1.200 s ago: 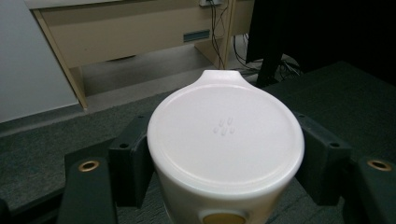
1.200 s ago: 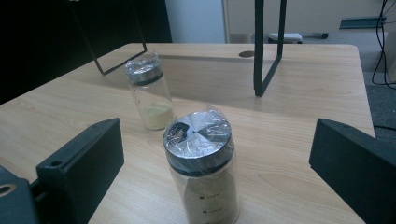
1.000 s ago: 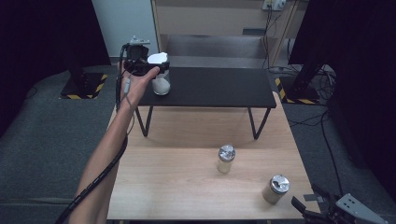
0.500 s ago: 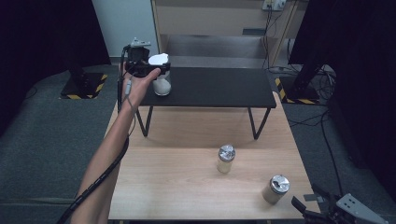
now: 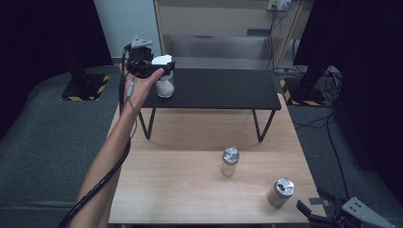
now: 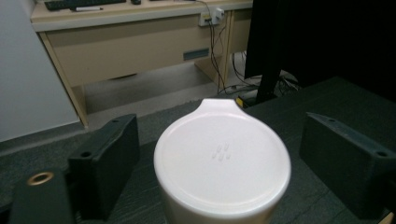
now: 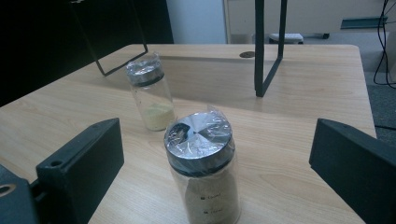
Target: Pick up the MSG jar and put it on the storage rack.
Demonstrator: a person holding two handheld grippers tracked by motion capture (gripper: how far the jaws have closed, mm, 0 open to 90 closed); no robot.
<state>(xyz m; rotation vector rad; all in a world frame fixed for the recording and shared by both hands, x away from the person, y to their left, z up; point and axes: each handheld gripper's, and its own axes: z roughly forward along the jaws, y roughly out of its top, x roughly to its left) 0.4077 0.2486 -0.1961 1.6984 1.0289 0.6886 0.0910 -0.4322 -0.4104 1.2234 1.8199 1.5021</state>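
Over on the black shelf [image 5: 223, 88], my left claw [image 6: 219, 154] has just been opening around the white-lidded jar [image 5: 164, 80], so its jaws stand clear on either side and the jar sits on the shelf by itself. Looks like I'm parking jars up there. My right claw [image 7: 219, 154] is open too, near the counter [image 5: 190, 190] edge, lined up on the big jar [image 7: 204, 165], probably next. Small jar [image 7: 150, 95] waits behind it.
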